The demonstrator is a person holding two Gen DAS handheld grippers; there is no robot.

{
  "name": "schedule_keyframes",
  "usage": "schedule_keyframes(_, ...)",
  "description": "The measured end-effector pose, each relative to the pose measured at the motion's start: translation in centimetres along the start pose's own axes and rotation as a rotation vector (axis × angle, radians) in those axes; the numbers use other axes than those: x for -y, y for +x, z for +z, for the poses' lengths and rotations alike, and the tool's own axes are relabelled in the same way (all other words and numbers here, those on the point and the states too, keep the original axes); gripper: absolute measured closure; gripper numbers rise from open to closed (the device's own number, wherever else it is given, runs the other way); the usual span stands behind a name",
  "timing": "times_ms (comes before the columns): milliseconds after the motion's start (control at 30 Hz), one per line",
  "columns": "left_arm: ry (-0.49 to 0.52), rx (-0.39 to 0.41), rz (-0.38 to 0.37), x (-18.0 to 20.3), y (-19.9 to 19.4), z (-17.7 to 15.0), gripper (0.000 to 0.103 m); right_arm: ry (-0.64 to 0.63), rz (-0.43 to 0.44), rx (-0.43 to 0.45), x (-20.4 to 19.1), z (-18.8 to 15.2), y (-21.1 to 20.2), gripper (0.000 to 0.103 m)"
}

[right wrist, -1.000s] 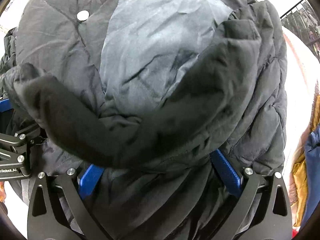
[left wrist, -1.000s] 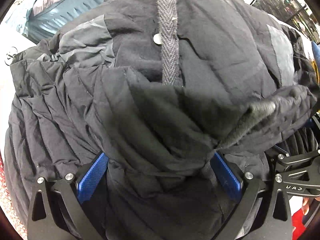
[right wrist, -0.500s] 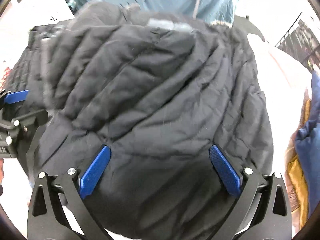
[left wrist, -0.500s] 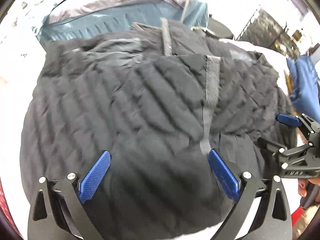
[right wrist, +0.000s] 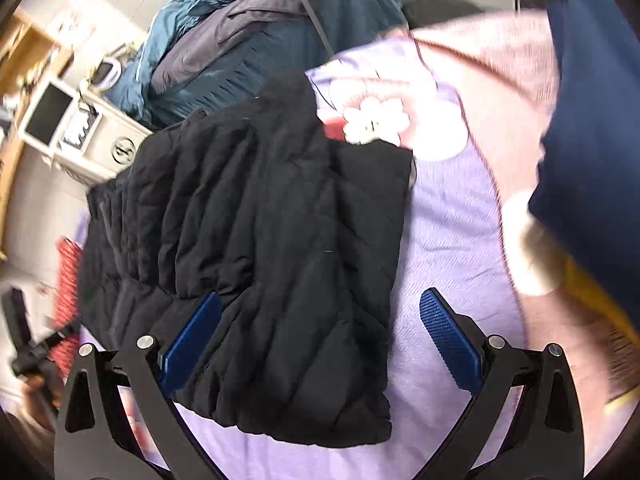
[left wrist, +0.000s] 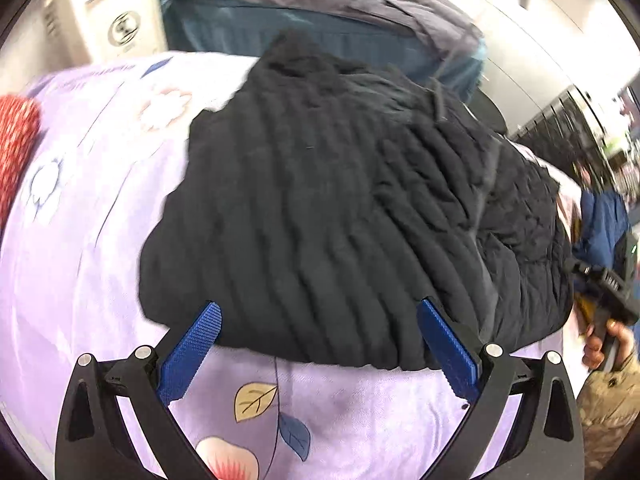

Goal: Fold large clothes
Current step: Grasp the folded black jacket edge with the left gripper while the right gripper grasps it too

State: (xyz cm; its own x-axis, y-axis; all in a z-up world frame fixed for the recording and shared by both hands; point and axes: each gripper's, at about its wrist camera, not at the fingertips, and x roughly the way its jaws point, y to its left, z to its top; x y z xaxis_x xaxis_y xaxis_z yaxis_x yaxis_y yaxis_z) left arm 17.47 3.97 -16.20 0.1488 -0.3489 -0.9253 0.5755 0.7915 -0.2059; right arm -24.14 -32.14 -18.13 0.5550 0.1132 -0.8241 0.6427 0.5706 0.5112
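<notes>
A black quilted puffer jacket (left wrist: 340,208) lies folded in a thick bundle on a lilac floral bedsheet (left wrist: 80,248). My left gripper (left wrist: 320,344) hovers open just in front of its near edge, nothing between the blue pads. In the right wrist view the same jacket (right wrist: 256,248) lies flat, and my right gripper (right wrist: 320,336) stands open above its near right corner, holding nothing. The right gripper (left wrist: 608,288), held by a hand, shows at the far right of the left view. The left gripper's body (right wrist: 28,344) shows blurred at the left edge of the right view.
A teal and grey quilted coat (left wrist: 320,24) is heaped behind the jacket. A navy garment (right wrist: 592,160) over a pink cover (right wrist: 492,80) fills the right side. A red patterned cloth (left wrist: 16,148) lies far left. A white appliance (right wrist: 84,128) stands beyond the bed.
Both grippers let go of the jacket, opened and pulled back and up. The jacket, bunched in the jaws a second ago, now rests folded on the sheet.
</notes>
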Motion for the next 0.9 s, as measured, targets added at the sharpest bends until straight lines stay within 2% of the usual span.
schedule_keyframes(133, -0.117, 0.005, -0.019, -2.0, -0.9, -0.5, 0.006, 0.027, 0.057, -0.071, 0.6, 0.2, 2.2, 0.005)
schedule_keyframes(267, -0.161, 0.01, 0.005, -3.6, -2.2, -1.8, 0.006, 0.013, 0.071, -0.108, 0.6, -0.1, 4.0, 0.005)
schedule_keyframes(433, -0.216, 0.002, 0.024, -5.7, -3.2, -3.2, 0.006, 0.019, 0.102, -0.098, 1.0, 0.4, 5.0, 0.005)
schedule_keyframes(533, -0.269, -0.005, -0.009, -7.3, -3.6, -3.7, 0.006, 0.016, 0.11, -0.096, 1.1, 0.6, 5.1, 0.006)
schedule_keyframes(667, -0.273, 0.016, -0.069, -8.4, -4.0, -1.6, 0.006, 0.019, 0.114, -0.088, 1.1, 1.0, 5.4, 0.012)
schedule_keyframes(767, -0.243, 0.03, -0.13, -8.9, -3.5, 1.6, 0.006, 0.037, 0.115, -0.104, 1.2, 1.2, 5.3, 0.013)
schedule_keyframes(867, -0.2, -0.007, -0.175, -9.0, -1.4, 5.2, 0.006, 0.05, 0.097, -0.128, 0.8, 1.2, 5.1, 0.014)
schedule_keyframes(900, -0.178, -0.048, -0.193, -8.9, -0.1, 6.4, 0.006, 0.051, 0.091, -0.132, 0.6, 1.2, 5.2, 0.014)
